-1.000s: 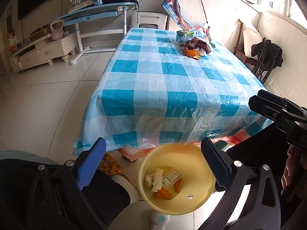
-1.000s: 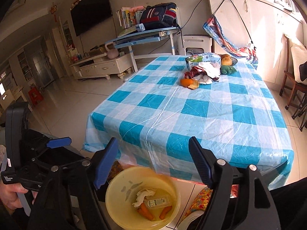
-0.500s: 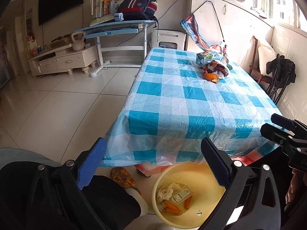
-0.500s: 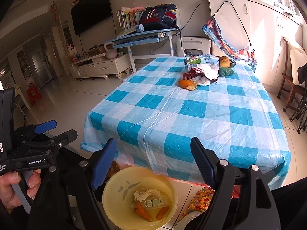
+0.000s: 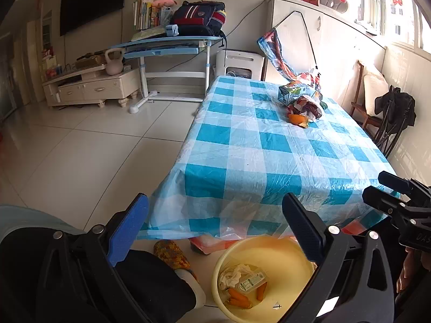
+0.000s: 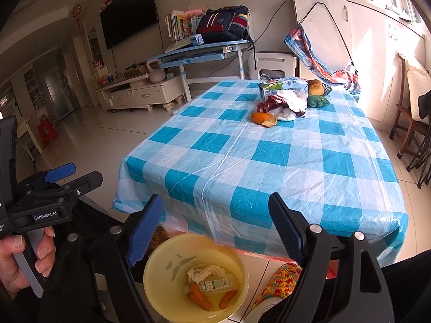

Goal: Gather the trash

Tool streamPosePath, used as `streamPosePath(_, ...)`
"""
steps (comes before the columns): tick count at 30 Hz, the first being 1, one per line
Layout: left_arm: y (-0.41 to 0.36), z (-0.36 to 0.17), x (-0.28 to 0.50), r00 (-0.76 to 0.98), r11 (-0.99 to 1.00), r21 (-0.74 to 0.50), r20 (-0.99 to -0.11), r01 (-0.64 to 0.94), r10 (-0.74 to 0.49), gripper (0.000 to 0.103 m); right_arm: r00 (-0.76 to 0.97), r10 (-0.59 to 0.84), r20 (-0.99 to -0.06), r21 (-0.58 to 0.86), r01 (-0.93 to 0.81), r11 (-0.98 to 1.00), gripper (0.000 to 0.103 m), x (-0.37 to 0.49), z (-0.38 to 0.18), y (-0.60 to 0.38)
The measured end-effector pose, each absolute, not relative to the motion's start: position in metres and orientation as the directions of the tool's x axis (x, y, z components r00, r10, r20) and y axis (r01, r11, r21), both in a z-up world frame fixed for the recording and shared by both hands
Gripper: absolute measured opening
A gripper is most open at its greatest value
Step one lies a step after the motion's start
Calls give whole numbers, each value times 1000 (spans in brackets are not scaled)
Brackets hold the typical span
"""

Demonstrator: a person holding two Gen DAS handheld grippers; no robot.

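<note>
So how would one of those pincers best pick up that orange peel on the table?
Probably from above, the fingers straddling the orange peel across its curled rim. It lies low like a shallow cup at the near edge of the pile, its near side clear; cloth crowds the far side.

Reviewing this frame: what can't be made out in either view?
- Label on the small plastic box in the yellow bin: too small in both views.
- Bottom of the bin: covered by tissue, box and carrot pieces.
- Pile beyond the orange peel: the wrappers overlap, so they can't be counted.
- Under the table: hidden by the hanging cloth.
- Right claw in the left view: cut off by the edge.
</note>
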State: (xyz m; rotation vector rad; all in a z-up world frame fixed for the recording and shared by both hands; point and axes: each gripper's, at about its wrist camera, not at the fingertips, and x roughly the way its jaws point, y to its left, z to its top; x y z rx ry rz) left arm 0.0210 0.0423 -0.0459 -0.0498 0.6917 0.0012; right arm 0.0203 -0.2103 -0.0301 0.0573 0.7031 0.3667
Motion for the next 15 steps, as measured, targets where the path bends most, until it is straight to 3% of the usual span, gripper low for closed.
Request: streamPosePath(15,42,-45,21,771,999,-41,-637,-18,-12,96,701,348,-622,172,-311,935,78,20,-30,-209)
